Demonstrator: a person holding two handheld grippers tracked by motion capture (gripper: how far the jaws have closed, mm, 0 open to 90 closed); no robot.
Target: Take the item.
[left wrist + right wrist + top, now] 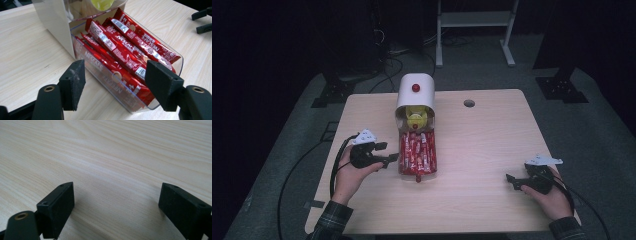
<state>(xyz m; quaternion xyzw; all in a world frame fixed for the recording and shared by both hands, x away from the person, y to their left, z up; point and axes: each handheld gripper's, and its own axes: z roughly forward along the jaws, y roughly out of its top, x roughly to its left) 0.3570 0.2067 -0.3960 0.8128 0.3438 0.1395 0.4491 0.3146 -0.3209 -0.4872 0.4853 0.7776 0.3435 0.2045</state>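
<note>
The left tool (115, 85), jaws apart, faces the clear drawer (172, 53) of red sticks (120, 50). It should pinch one stick's end. The right tool (116, 207) rests spread wide on the table (105, 150).

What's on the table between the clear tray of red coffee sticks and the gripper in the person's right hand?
Nothing: in the high view, bare table stretches from the clear tray of red coffee sticks to the right gripper.
</note>
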